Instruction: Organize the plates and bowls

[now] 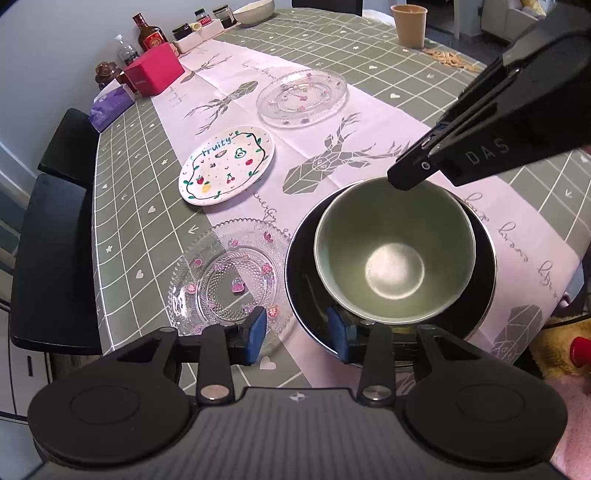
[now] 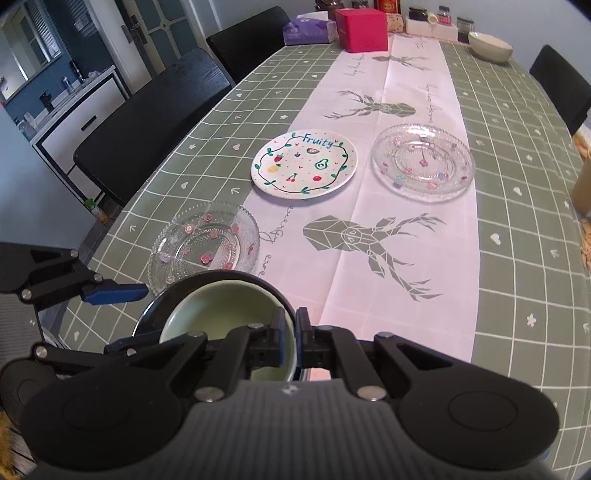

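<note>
A pale green bowl (image 1: 391,251) (image 2: 207,314) sits inside a wider black bowl (image 1: 299,280) (image 2: 155,299) on the table's white runner. My right gripper (image 2: 291,341) (image 1: 406,179) is shut on the green bowl's rim, with one pad inside and one outside. My left gripper (image 1: 296,334) is open and straddles the black bowl's near rim, its pads clear of it. A clear glass plate (image 1: 229,280) (image 2: 203,247) lies beside the black bowl. Farther off lie the white "Fruity" plate (image 1: 227,164) (image 2: 304,164) and a second glass plate (image 1: 301,96) (image 2: 423,162).
At the table's far end stand a pink box (image 1: 155,68) (image 2: 364,29), a liquor bottle (image 1: 149,35), jars and a cream bowl (image 2: 489,46). A tan cup (image 1: 408,26) stands at the far right. Black chairs (image 1: 55,258) (image 2: 155,122) line the table's edge.
</note>
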### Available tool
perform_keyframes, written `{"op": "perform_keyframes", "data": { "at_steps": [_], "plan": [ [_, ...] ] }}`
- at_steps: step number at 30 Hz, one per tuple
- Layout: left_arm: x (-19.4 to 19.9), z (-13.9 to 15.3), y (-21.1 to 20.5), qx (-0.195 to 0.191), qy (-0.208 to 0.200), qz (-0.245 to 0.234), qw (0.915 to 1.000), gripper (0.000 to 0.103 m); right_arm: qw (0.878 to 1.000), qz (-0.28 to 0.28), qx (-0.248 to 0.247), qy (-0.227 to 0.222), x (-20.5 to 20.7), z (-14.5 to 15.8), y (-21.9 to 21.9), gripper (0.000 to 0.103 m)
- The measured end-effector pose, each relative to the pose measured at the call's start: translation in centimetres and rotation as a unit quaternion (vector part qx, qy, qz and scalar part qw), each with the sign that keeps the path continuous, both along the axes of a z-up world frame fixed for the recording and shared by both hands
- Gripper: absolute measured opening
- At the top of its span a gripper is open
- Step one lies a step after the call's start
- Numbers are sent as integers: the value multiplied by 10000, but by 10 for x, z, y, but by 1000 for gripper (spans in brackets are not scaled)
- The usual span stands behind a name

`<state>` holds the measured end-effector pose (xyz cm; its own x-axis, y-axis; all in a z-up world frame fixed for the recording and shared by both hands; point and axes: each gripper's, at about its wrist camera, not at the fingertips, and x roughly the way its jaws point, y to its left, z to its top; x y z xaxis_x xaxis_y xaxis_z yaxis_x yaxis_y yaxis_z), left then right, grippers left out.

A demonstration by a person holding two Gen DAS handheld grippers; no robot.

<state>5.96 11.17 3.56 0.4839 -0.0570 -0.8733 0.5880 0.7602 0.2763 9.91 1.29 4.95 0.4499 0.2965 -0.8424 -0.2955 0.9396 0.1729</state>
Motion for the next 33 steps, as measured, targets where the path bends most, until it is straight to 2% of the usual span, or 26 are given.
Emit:
{"op": "perform_keyframes", "data": {
  "at_steps": [3,9,11,13,18,21,26,33],
  "plan": [
    [0,-3,-1,82,30,-5,10000,48,9970,467,-485,-386,-13,0,14,2],
    [3,-11,-3,250,106,48,9996,51,9782,1149,-1333,-1102,-36,-6,35,2],
    [2,-11,-3,249,107,47,9996,52,9757,1175,-1411,-1199,-39,-5,36,2],
    [2,-10,-3,231,92,41,9997,52,9803,1055,-1140,-1218,-38,3,31,2],
    [-4,11,15,-295,-33,45,9995,52,9918,1002,-138,-784,-35,25,20,2],
    [-11,22,28,-763,59,-73,9970,52,9935,1029,157,-470,-36,26,19,2],
    [-26,25,32,-991,98,-372,9943,52,9935,1121,191,43,-32,4,30,3],
    [-22,12,21,-668,213,-390,9968,53,9903,1289,-156,503,-13,-19,53,2]
  ]
}}
